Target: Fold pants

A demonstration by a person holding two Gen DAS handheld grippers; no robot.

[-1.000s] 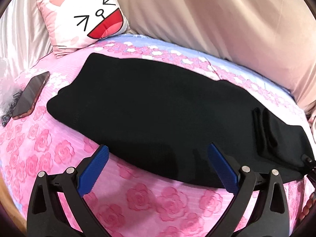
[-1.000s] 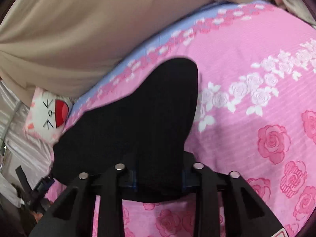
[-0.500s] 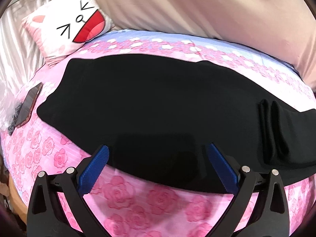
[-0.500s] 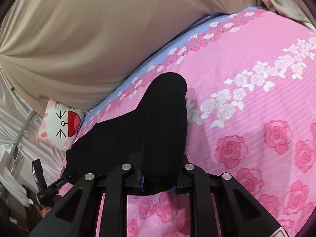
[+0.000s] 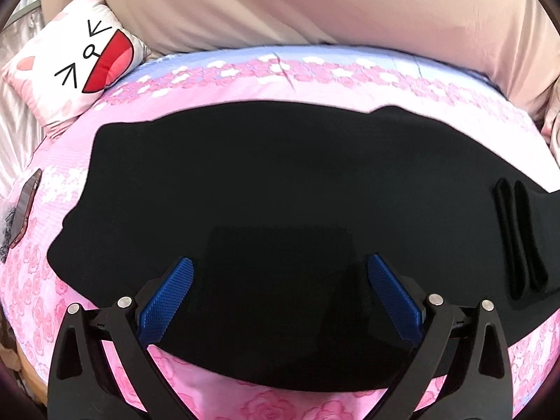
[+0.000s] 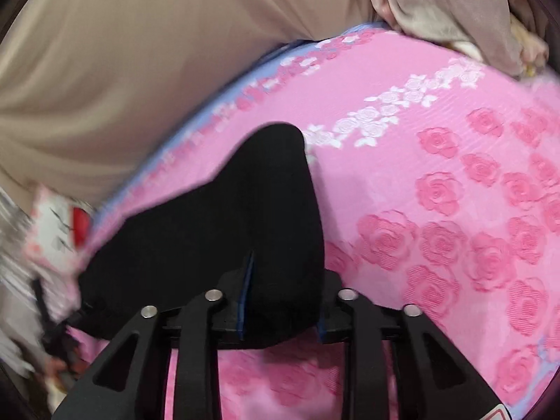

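Left fingers (image 5: 182, 280) spread wide above black pants (image 5: 280, 182); right fingers (image 6: 246, 301) pinching them.

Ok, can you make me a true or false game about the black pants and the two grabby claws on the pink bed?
1. The left gripper is open, with nothing between its blue pads. True.
2. The right gripper is empty. False: it is shut on the black pants.
3. The black pants lie on a pink rose bedsheet. True.
4. The cat-face pillow sits on top of the pants. False: it is at the back left of the bed, apart from them.
5. A phone lies on the sheet left of the pants. True.
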